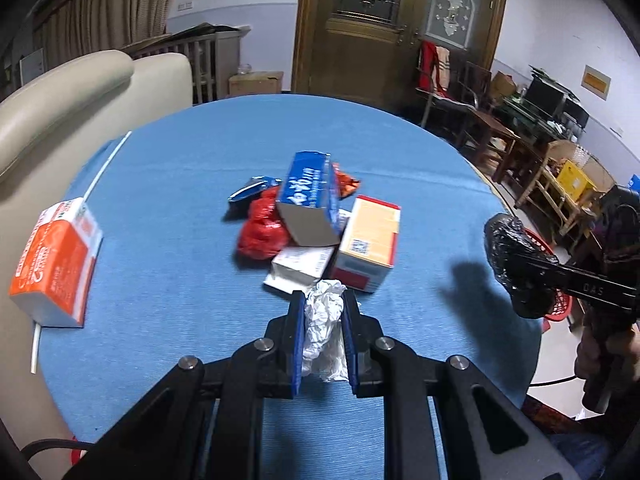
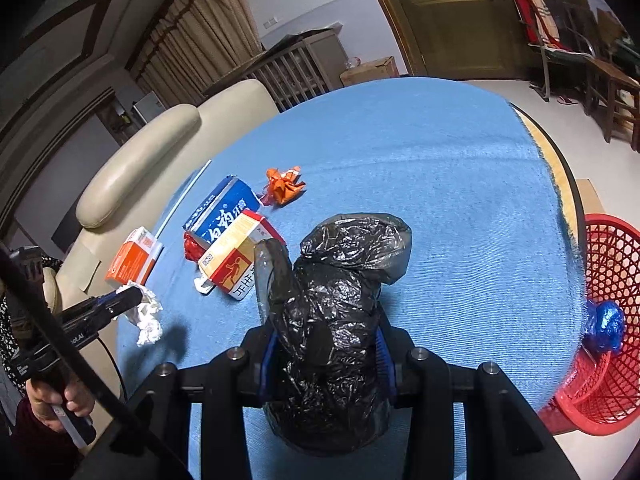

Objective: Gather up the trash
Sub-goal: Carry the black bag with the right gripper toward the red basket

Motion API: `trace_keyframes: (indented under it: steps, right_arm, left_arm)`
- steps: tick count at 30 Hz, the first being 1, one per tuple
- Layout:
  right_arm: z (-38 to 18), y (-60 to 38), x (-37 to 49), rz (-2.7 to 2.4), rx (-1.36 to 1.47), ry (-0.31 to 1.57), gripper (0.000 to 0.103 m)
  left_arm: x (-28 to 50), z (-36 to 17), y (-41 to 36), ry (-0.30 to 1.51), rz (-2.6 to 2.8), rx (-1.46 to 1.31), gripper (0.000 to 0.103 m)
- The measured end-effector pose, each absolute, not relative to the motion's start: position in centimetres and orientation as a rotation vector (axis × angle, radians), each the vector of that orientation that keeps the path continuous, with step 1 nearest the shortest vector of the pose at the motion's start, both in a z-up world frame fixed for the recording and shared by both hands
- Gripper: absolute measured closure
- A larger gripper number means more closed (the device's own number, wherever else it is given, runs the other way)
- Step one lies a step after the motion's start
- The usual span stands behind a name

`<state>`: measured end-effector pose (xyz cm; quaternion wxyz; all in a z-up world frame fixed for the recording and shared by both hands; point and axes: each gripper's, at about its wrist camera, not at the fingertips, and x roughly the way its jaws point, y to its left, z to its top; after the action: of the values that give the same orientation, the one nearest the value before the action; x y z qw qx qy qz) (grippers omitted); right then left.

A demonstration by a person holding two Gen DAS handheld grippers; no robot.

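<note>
Left of the box pile (image 1: 320,224) on the blue table (image 1: 180,184), the left gripper (image 1: 323,300) pinches crumpled paper (image 1: 322,328); right of the pile, the right gripper (image 2: 326,320) clamps a black bag (image 2: 336,320), with the red basket (image 2: 612,280) past the table edge.

Crumpled white tissue (image 1: 323,328), wadded, pinched upright above the blue cloth. Black plastic bag (image 2: 336,336), crinkled and glossy, bunched into a tall lump, clamped. Heaped mid-table: blue toothpaste box (image 1: 310,196) tilted with open end up, atop a red plastic bag (image 1: 262,230); cream-and-red box (image 1: 370,242) beside; white box (image 1: 300,266) beneath. Orange wrapper (image 2: 283,185) crumpled just behind the heap. Orange-and-white box (image 1: 54,264) well apart, left.
</note>
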<state>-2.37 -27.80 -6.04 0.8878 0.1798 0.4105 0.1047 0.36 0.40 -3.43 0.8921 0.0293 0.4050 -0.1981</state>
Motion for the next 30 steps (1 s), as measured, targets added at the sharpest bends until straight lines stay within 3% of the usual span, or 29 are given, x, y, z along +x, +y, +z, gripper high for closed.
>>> trace_keyframes:
  steps: [30]
  right_arm:
    - [-7.6,-28.7,-2.3,0.208,0.422,0.870,0.059]
  left_arm:
    - [-0.1,-5.0,-2.8,0.891,-0.454,0.104,0.085]
